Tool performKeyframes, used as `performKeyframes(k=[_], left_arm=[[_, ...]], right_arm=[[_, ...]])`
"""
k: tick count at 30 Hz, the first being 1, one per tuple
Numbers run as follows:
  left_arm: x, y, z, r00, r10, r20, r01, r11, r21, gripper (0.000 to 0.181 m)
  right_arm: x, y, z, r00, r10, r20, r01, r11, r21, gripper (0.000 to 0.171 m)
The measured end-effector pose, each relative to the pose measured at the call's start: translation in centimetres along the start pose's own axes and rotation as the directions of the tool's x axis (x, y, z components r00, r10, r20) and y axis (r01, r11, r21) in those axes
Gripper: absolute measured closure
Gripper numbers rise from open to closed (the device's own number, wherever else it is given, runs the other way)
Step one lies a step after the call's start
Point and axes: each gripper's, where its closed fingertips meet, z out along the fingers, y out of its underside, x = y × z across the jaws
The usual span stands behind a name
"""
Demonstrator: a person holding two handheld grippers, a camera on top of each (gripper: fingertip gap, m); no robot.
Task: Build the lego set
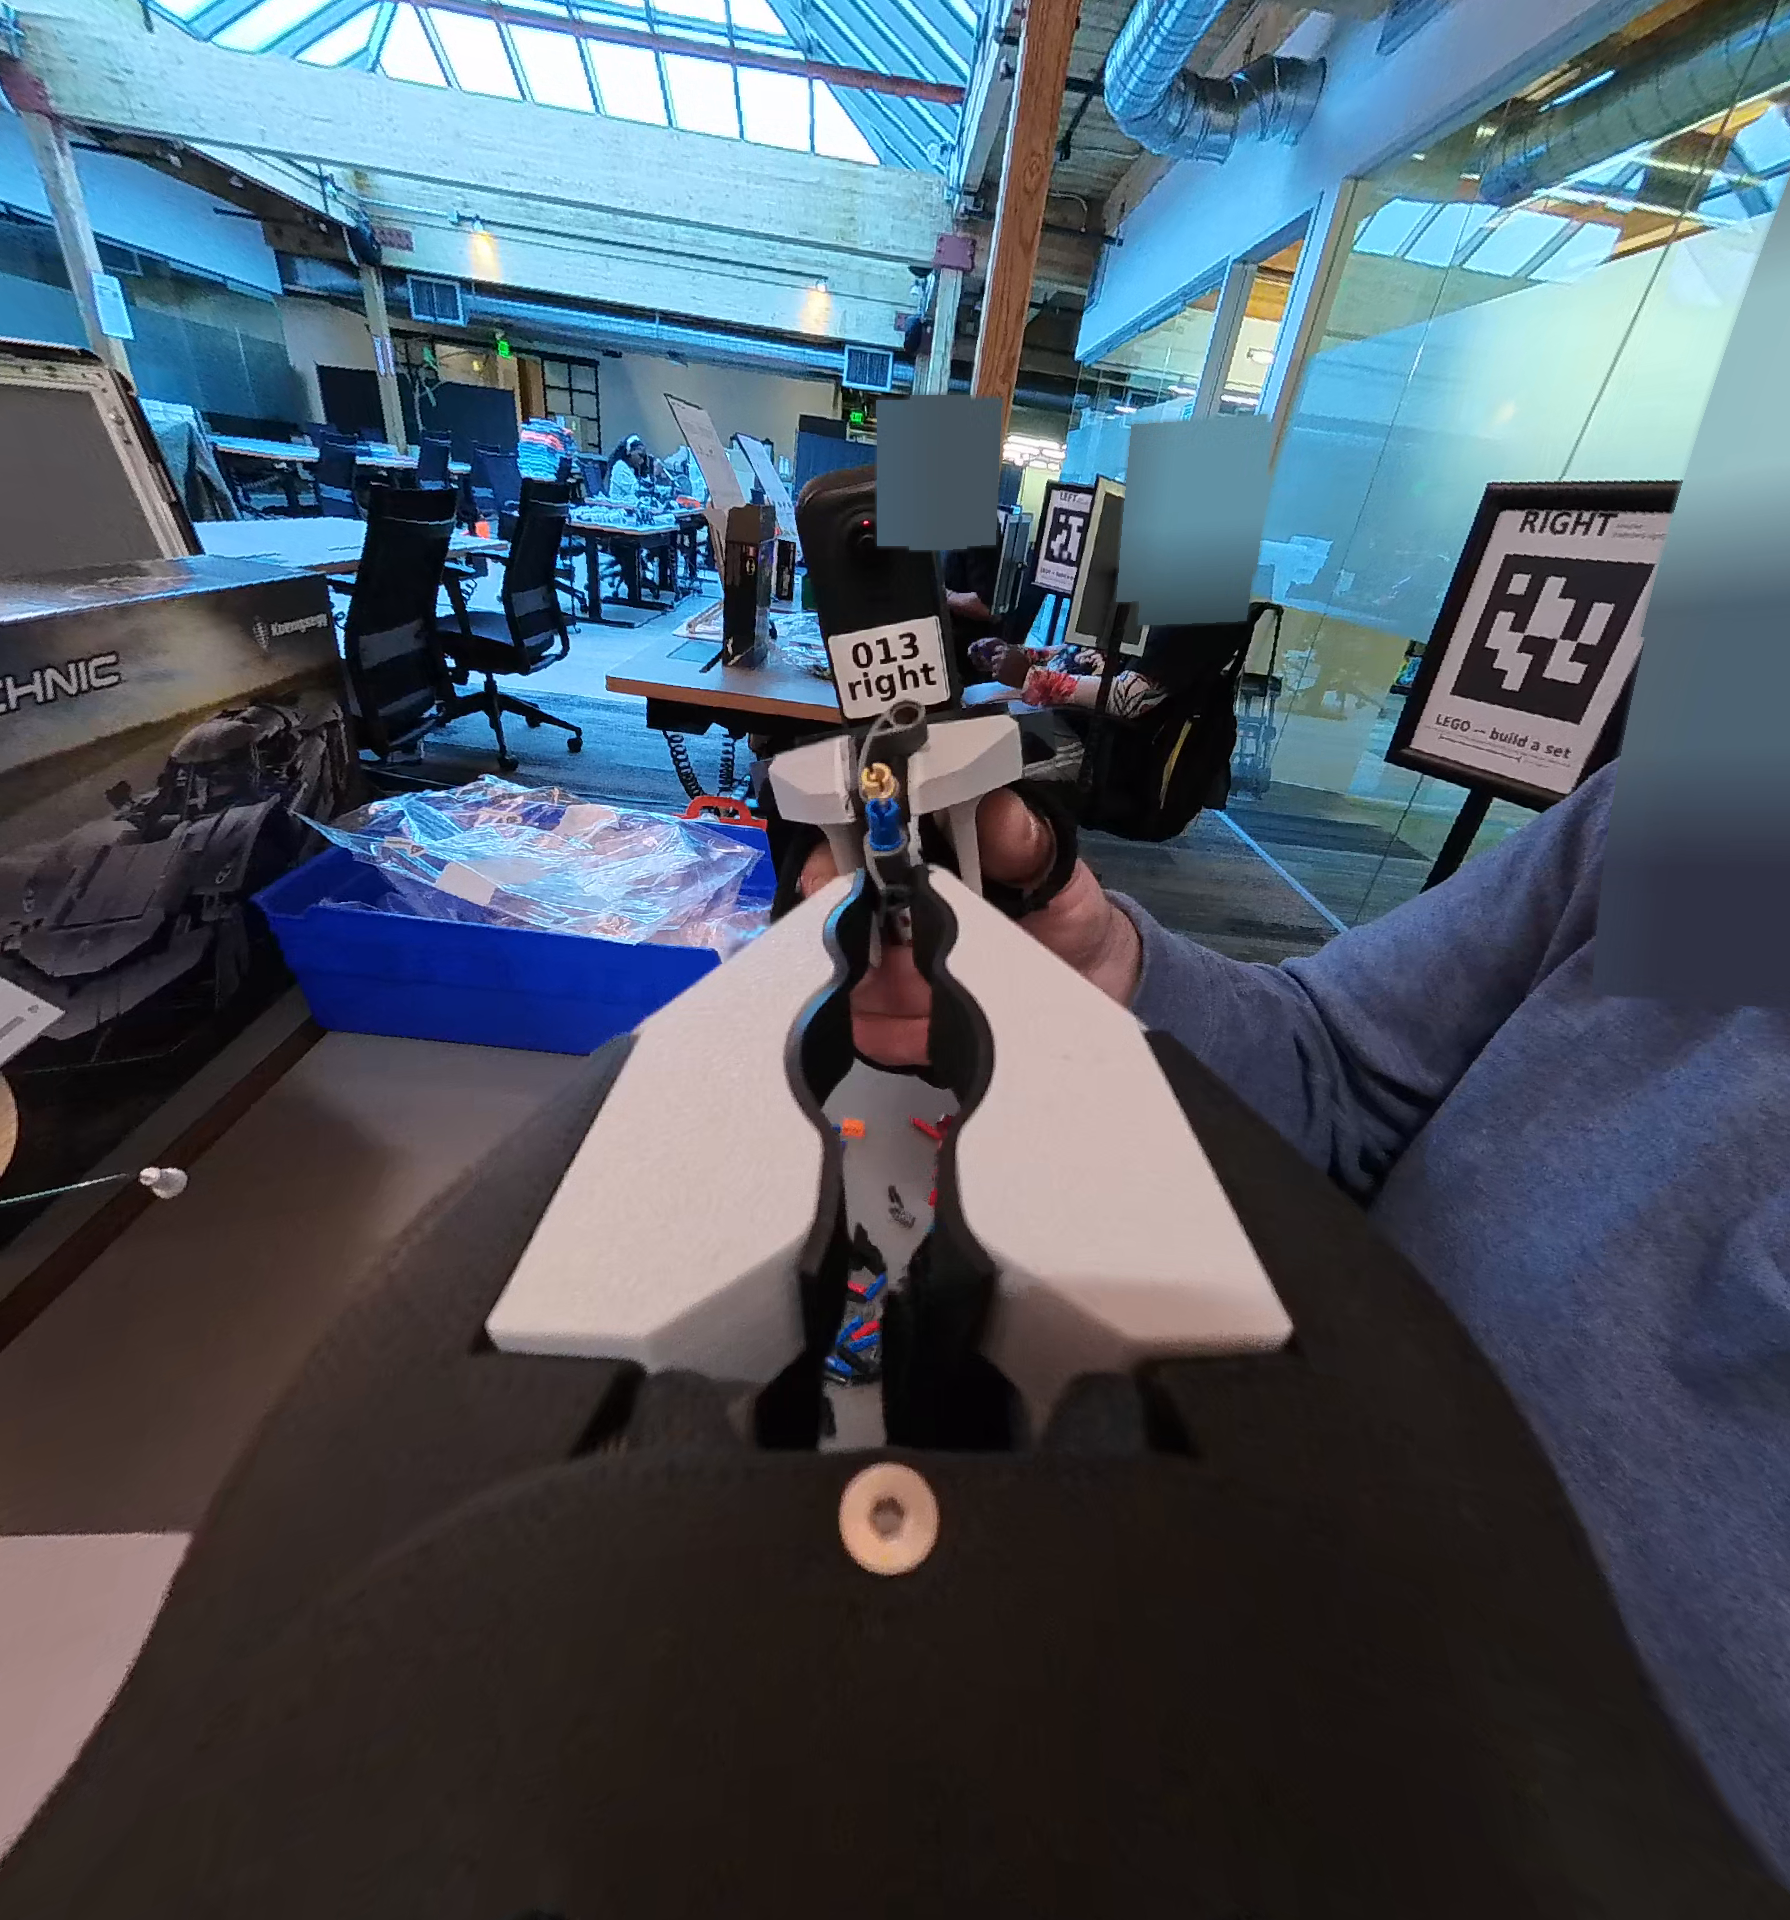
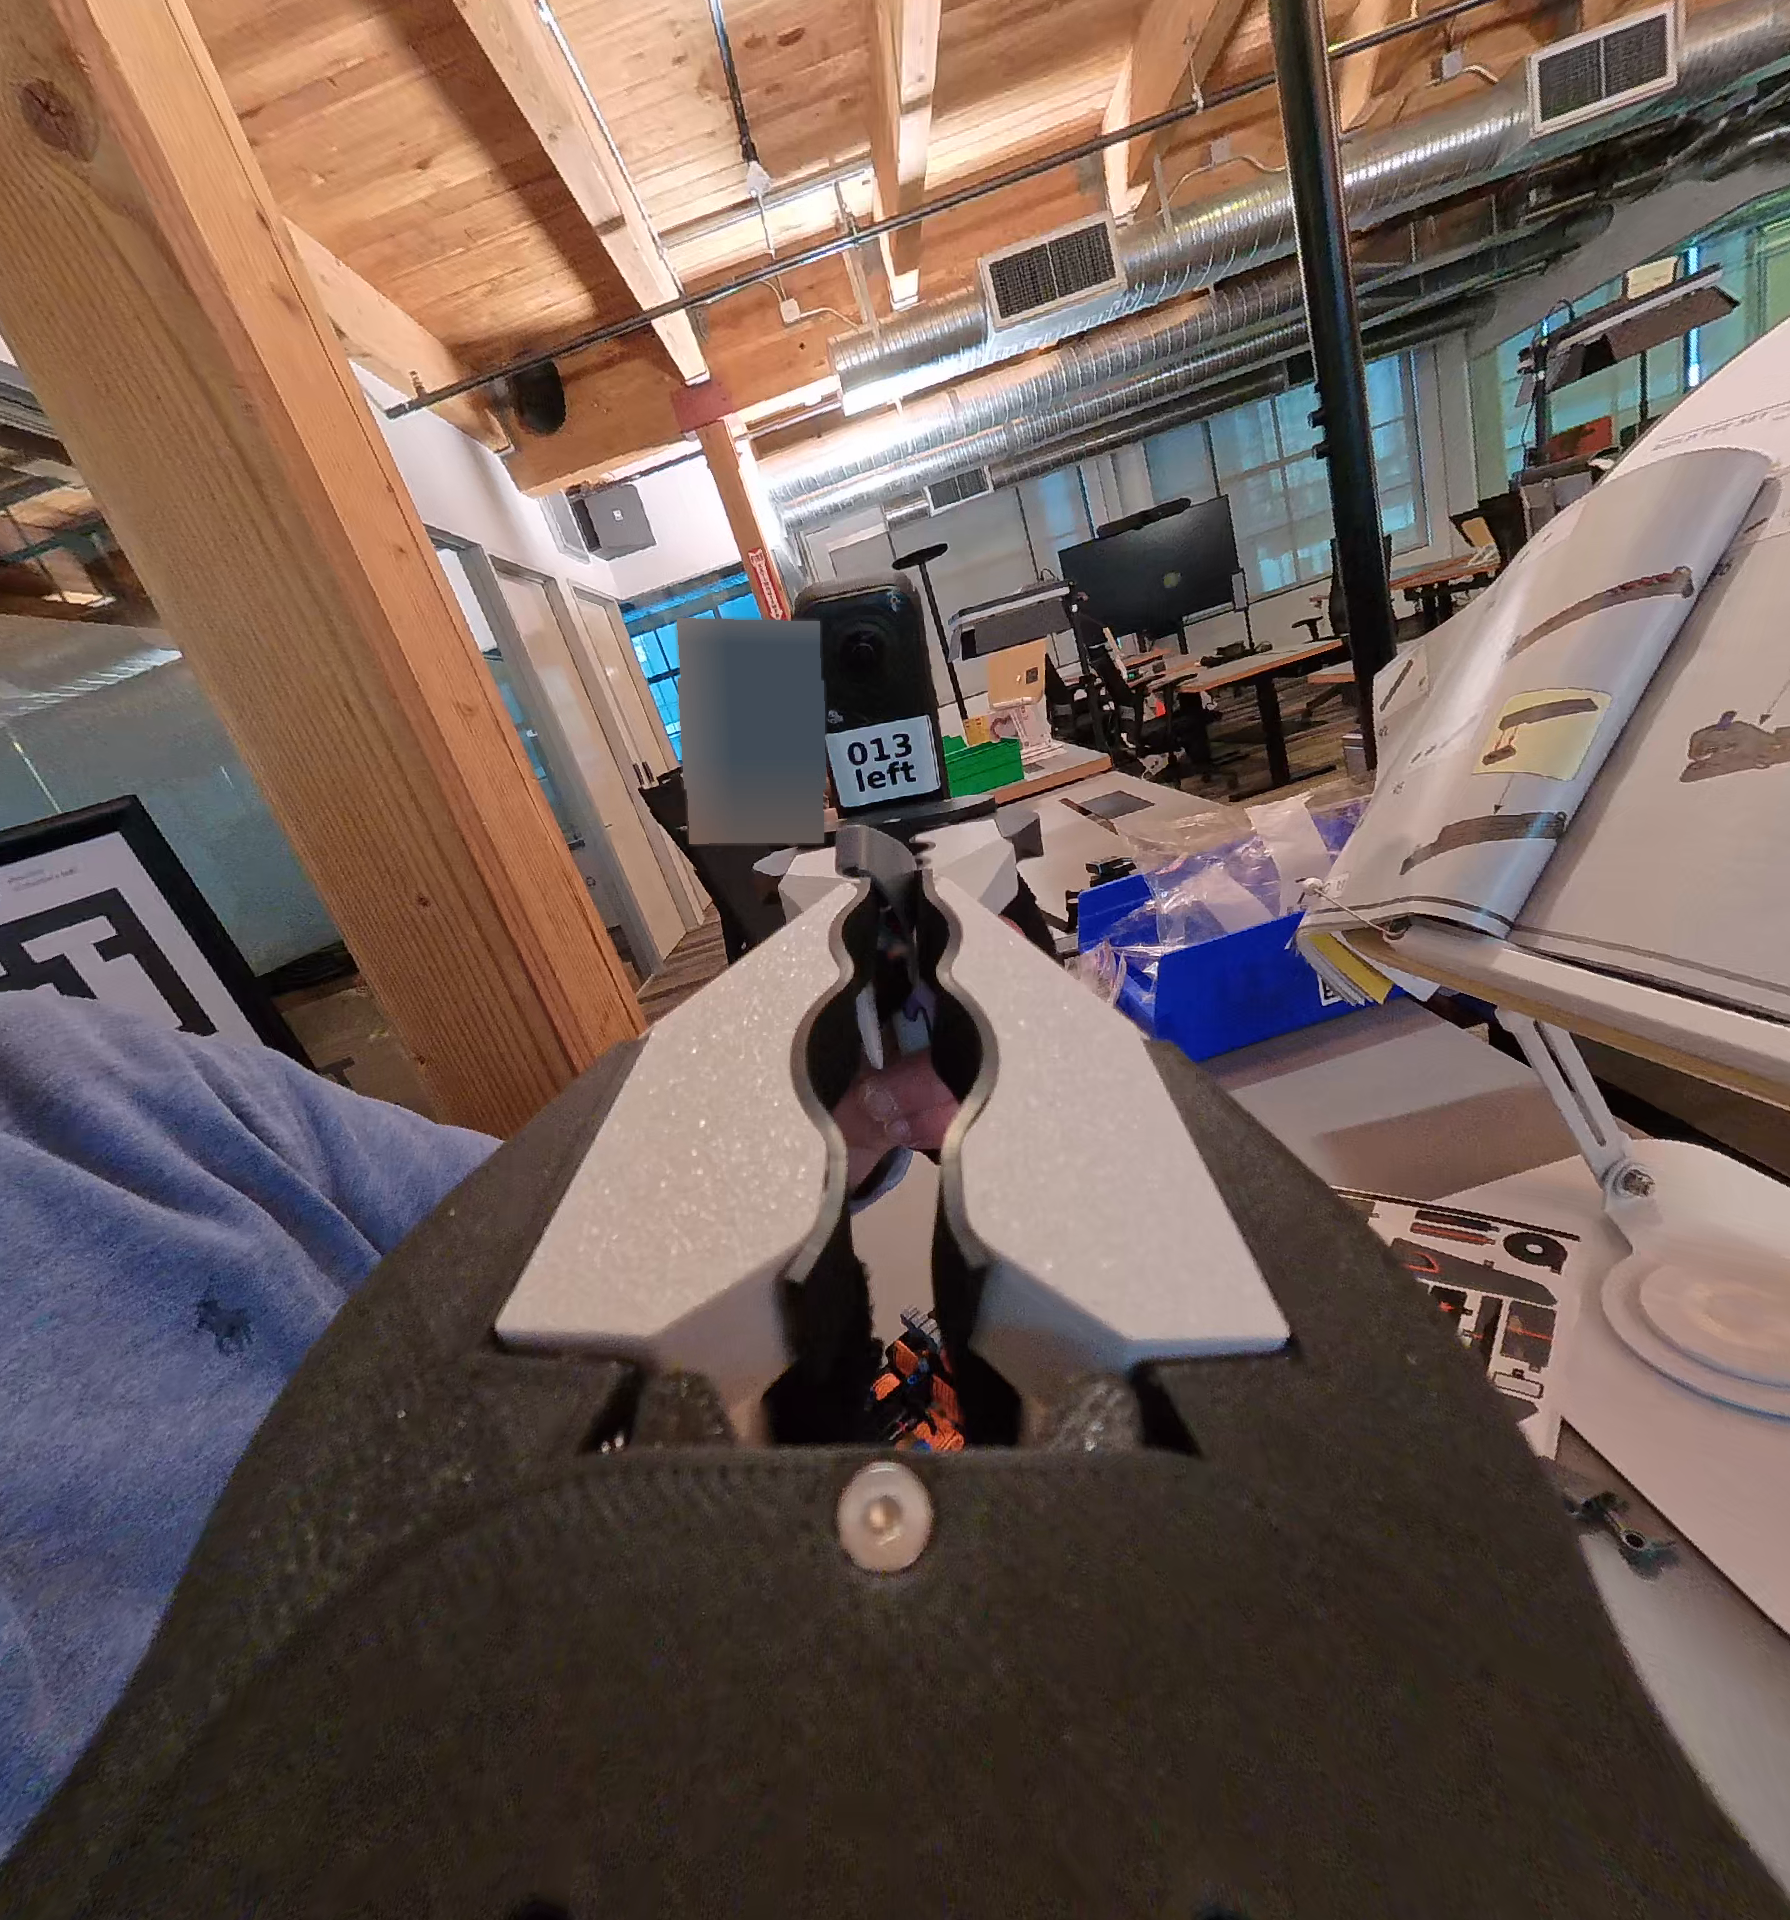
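Probably office: desks (image 1: 662, 675), chairs (image 1: 403, 613).

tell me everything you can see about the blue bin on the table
The blue bin is a shallow open tray of glossy plastic, sitting flat on the grey table beside a dark printed box. Crumpled clear plastic bags fill it and spill over its rim; what they hold is unclear. In the right wrist view it sits just below the edge of an open instruction booklet on a stand. Neither gripper touches it.
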Motion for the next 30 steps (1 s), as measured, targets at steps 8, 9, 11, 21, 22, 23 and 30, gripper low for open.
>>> performKeyframes(k=[8,9,11,21,22,23,30], left_arm=[[0.2,-0.3,-0.3,1.000,0.012,0.003,-0.012,1.000,-0.007,0.176],[-0.1,-0.2,-0.3,1.000,0.020,0.015,-0.020,1.000,-0.015,0.176],[-0.1,0.0,-0.3,1.000,0.000,0.001,0.000,1.000,-0.024,0.176],[3.3,14.0,3.1,0.989,-0.114,-0.098,0.034,0.803,-0.595,0.176],[3.9,15.7,3.5,0.983,-0.149,-0.111,0.044,0.767,-0.640,0.176],[4.3,17.5,3.8,0.978,-0.173,-0.114,0.047,0.722,-0.691,0.176],[6.5,26.5,4.0,0.967,-0.228,-0.110,0.001,0.438,-0.899,0.176]], right_arm=[[0.2,-0.2,0.0,1.000,-0.005,-0.007,0.005,1.000,0.017,0.168],[0.2,-0.2,-0.1,1.000,0.007,-0.002,-0.007,1.000,0.019,0.167],[0.4,-0.1,-0.2,1.000,0.019,-0.002,-0.019,1.000,0.020,0.167],[0.4,-0.6,-5.2,0.996,-0.011,-0.093,0.010,1.000,-0.014,0.167],[0.5,-0.4,-6.0,0.994,-0.007,-0.109,0.006,1.000,-0.015,0.167],[0.6,-0.1,-6.8,0.992,-0.003,-0.124,0.001,1.000,-0.016,0.167],[0.1,1.3,-9.2,0.989,0.007,-0.149,-0.011,1.000,-0.023,0.167]])
